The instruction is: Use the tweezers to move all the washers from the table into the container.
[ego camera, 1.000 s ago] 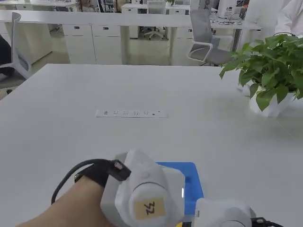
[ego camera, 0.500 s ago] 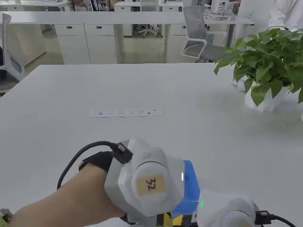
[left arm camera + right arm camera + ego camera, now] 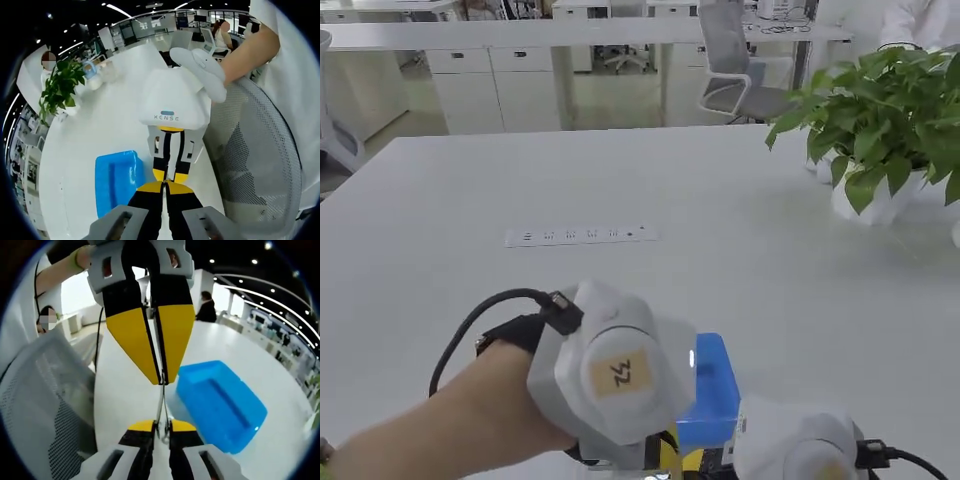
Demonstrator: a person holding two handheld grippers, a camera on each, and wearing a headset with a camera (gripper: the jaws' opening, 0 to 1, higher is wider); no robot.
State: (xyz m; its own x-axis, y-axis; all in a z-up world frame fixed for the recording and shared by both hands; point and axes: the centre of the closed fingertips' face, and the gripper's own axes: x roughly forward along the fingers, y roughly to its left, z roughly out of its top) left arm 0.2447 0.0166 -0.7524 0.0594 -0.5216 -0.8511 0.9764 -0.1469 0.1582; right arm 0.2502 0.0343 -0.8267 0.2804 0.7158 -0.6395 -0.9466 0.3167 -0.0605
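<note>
My left gripper point(image 3: 164, 186) and right gripper point(image 3: 160, 429) face each other tip to tip, low over the white table point(image 3: 620, 180). Thin metal tweezers point(image 3: 160, 407) run from my right gripper's shut yellow jaws up into the left gripper point(image 3: 160, 381), whose yellow jaws are also closed on them. A blue rectangular container point(image 3: 220, 405) stands just beside the meeting jaws. It also appears in the left gripper view point(image 3: 117, 177) and in the head view point(image 3: 715, 395), half hidden behind the left gripper's white body. The right gripper point(image 3: 169, 176) fills the middle of the left gripper view.
A potted green plant point(image 3: 875, 130) stands at the table's far right. A white power strip point(image 3: 582, 235) lies flat mid-table. A mesh office chair point(image 3: 260, 155) is close behind me. Desks and chairs fill the room beyond the table's far edge.
The head view has tilted and shifted. The left gripper has moved a little left and up in the picture and covers more of the blue container. Both grippers stay close together.
</note>
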